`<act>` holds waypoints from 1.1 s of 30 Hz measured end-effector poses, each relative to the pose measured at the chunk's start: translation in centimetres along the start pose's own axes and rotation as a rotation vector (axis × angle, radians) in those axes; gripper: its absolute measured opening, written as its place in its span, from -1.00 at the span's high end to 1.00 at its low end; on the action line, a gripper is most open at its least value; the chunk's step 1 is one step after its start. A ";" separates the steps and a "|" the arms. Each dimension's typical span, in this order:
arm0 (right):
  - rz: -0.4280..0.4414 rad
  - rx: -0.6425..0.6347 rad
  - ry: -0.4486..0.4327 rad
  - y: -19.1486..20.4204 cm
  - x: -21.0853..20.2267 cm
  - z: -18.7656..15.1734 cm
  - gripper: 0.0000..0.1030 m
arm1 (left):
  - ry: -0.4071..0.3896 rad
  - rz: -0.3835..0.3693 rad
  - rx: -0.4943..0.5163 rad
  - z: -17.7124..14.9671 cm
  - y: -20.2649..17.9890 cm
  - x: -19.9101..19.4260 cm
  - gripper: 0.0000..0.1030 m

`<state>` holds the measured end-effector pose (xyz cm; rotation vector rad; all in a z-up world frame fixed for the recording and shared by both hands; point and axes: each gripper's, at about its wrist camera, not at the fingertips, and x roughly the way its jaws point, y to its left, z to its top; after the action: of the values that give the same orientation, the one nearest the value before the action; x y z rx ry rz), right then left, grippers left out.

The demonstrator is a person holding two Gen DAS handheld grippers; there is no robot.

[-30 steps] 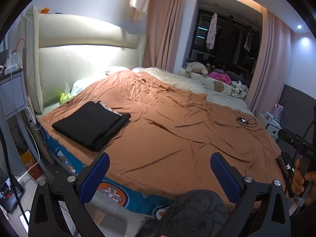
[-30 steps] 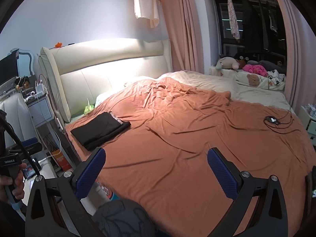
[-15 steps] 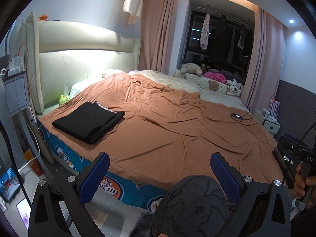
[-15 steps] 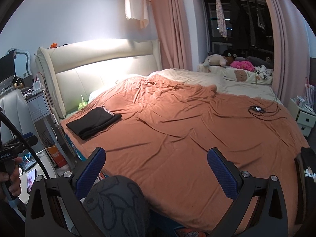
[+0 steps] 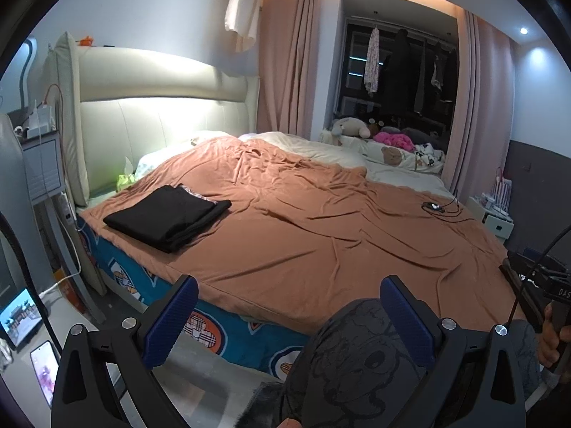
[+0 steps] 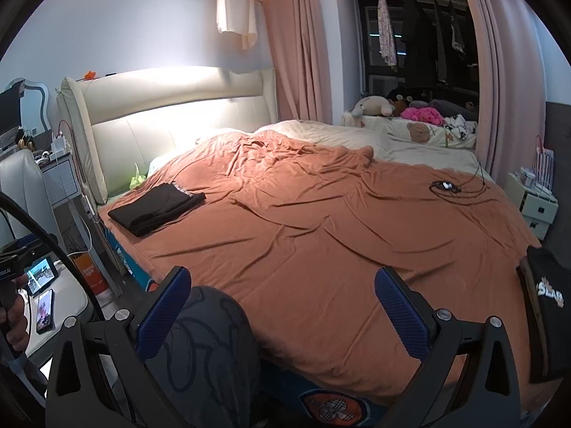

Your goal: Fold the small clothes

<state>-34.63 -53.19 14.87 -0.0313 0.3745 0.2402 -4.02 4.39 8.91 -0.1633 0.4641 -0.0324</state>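
— While both sets of jaws stand spread wide with nothing between them, where does that leave us?

— Back from the bed point(image 5: 321, 249), off its near edge. The left gripper point(image 5: 289, 306) and the right gripper point(image 6: 282, 297) both hang over the person's knee point(image 5: 357, 356), above the floor.

— And the clothes?

— One black garment point(image 5: 167, 214) lies folded flat on the bed's near left corner, by the headboard point(image 5: 150, 114). Another dark piece with white lettering point(image 6: 546, 306) sits at the right edge of the right view; I cannot tell what it rests on.

— How will it handle?

— Soft, light and limp, I judge. It will sag and drag on the sheet point(image 6: 321, 232), so take a hem or corner, one gripper at each end, and pinch only the top layer.

— Anything in the way?

— A cable tangle point(image 6: 449, 187) lies far right on the sheet, well apart from the black garment. Plush toys point(image 6: 374, 105) sit at the far side. A phone point(image 6: 44, 310) and a small screen point(image 6: 41, 274) lie on the counter at left. The sheet's wrinkles could catch cloth.
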 end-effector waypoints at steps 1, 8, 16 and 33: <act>-0.005 0.006 0.001 -0.1 0.0 -0.1 -1.00 | -0.005 0.001 -0.001 -0.1 -0.1 -0.1 -0.99; -0.009 0.021 0.010 0.3 0.3 -0.3 -1.00 | -0.011 0.002 0.015 -0.4 -0.7 0.4 -0.99; 0.000 0.033 0.025 0.2 0.7 -0.5 -1.00 | -0.009 0.007 0.032 -0.6 -1.1 0.7 -0.99; 0.008 0.047 0.049 -0.5 0.5 -0.4 -1.00 | -0.003 0.007 0.029 -1.0 -1.4 0.3 -0.99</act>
<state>-34.22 -53.55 14.27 0.0110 0.4285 0.2386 -4.25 2.80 8.12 -0.1337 0.4606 -0.0324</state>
